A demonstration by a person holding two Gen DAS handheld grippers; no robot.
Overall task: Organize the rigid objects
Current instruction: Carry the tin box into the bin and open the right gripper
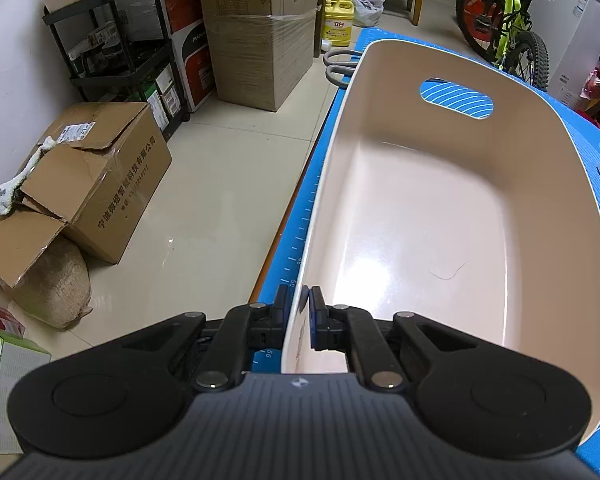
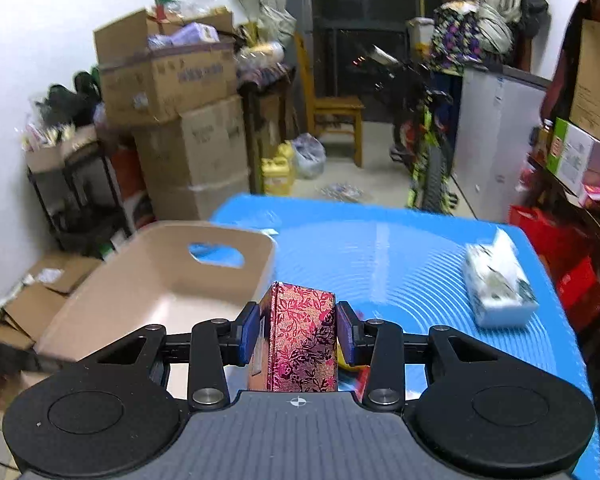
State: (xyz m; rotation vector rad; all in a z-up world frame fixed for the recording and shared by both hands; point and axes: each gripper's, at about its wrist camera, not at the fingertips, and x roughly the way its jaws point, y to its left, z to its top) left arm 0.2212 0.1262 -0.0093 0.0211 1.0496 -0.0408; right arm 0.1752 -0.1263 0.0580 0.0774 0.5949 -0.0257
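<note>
Cardboard boxes (image 1: 100,184) crowded the floor beside the blue tabletop (image 1: 300,216). From the left wrist, the left tool (image 1: 299,312) pinched the near rim of the beige bin (image 1: 440,208), one pad on each side of the wall, and grey scissor handles (image 1: 338,65) lay beyond it. Only the right wrist showed the right tool (image 2: 296,332) clamped on a pink floral box (image 2: 300,340), held above the tabletop beside the bin, with a tissue pack (image 2: 498,284) well apart.

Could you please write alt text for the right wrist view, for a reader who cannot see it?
The right hand-held gripper is shut on a pink floral-patterned box above a blue mat. A beige bin with a handle cutout sits to its left, and a white tissue pack lies on the mat to the right, with a cluttered storage room behind.
</note>
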